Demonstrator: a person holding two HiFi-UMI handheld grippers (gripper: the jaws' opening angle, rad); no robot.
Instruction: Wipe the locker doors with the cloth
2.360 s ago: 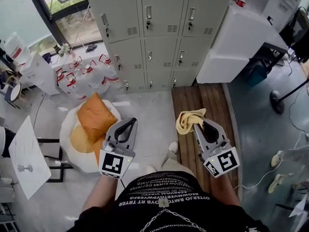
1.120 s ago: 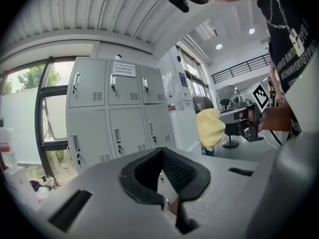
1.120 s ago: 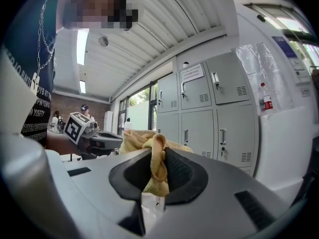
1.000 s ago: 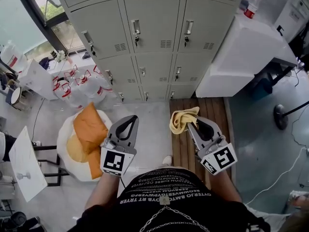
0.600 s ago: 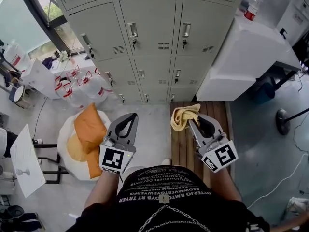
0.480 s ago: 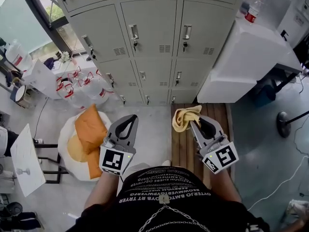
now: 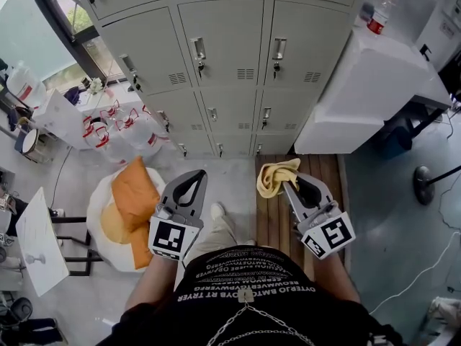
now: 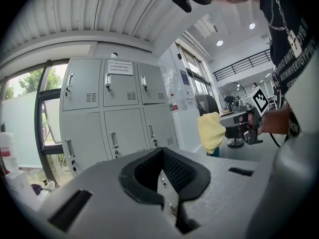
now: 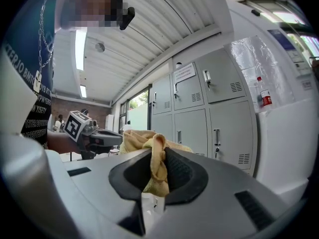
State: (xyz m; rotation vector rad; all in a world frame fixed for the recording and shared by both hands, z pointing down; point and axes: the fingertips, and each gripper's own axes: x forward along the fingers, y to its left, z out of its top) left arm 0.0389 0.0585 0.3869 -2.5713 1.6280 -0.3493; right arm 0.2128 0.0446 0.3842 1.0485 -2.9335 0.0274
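The yellow cloth point(image 7: 277, 175) is pinched in the closed jaws of the right gripper point(image 7: 289, 187), held short of the locker doors point(image 7: 225, 45). The left gripper point(image 7: 191, 186) has its jaws closed and empty. Wiping looks not yet begun; next, the cloth must press against a door

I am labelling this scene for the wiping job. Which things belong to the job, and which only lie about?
For the job: yellow crumpled cloth, pinched in the right gripper; grey metal locker doors.

Lying about: orange cushions on the white round seat; clear water jugs; red-labelled plastic bottle.
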